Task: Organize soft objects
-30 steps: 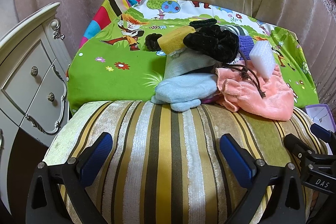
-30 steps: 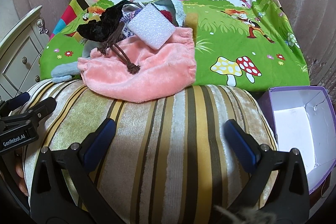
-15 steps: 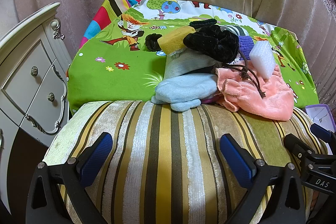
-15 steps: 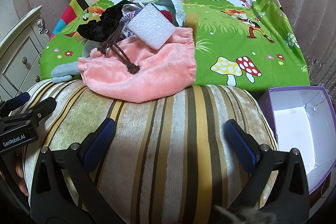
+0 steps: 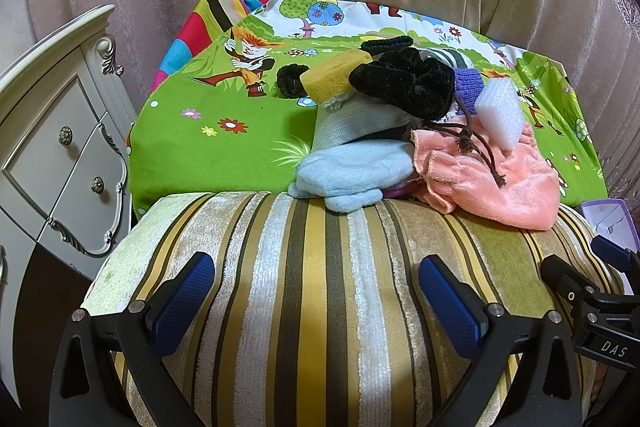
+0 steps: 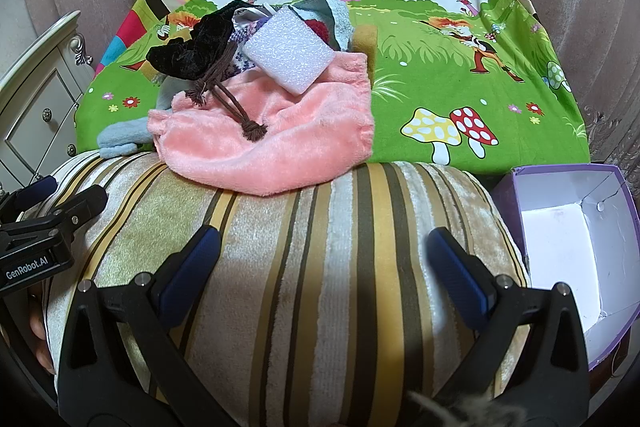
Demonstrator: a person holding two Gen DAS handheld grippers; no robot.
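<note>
Both grippers — left gripper (image 5: 316, 303) and right gripper (image 6: 324, 267) — hover spread and empty over the striped velvet cushion (image 6: 320, 247), the heap of soft things headed by a fluffy pink cloth (image 6: 276, 135) ahead of the fingertips — sorting seems unstarted, reaching forward comes next.

I see my right gripper (image 6: 324, 267) gaping over the striped cushion (image 6: 304, 227), pink cloth (image 6: 280, 131) ahead, purple box (image 6: 568, 251) right.
</note>
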